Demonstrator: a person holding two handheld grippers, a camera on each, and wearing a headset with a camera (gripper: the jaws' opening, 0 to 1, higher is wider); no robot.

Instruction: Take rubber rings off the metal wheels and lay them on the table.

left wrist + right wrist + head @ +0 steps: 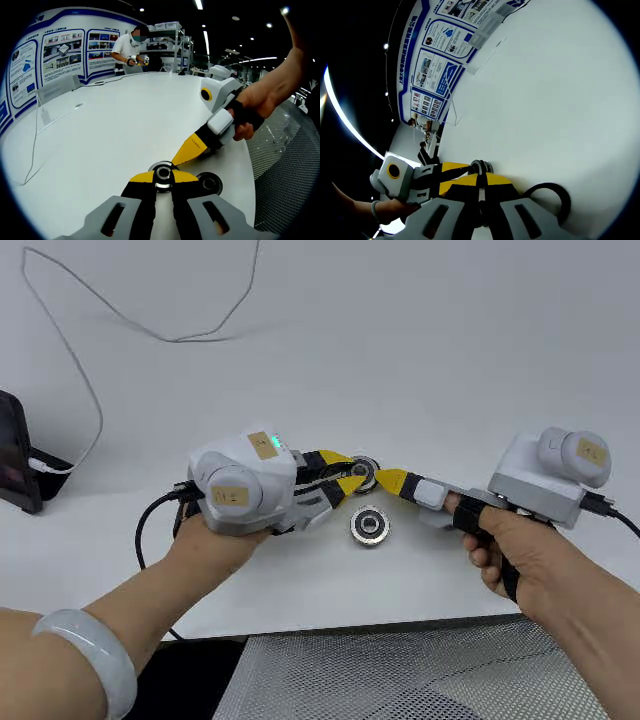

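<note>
Metal wheel [363, 472]: silver hub, black rubber ring [153, 166], frame centre.
Left gripper [345, 470]: clamped it.
Right gripper [392, 480]: jaws pressed together, tips at its rim.
Second wheel [370, 525]: lay flat on table [450, 370], just below.

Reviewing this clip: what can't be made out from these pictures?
- Held wheel: whether its rubber ring is on; head view, the left hand-held gripper covers its rim.
- Right hand-held gripper: pinching or merely touching the wheel; right gripper view, its own jaws hide the contact.
- Dark device: identity; cut off by head view's left edge.
</note>
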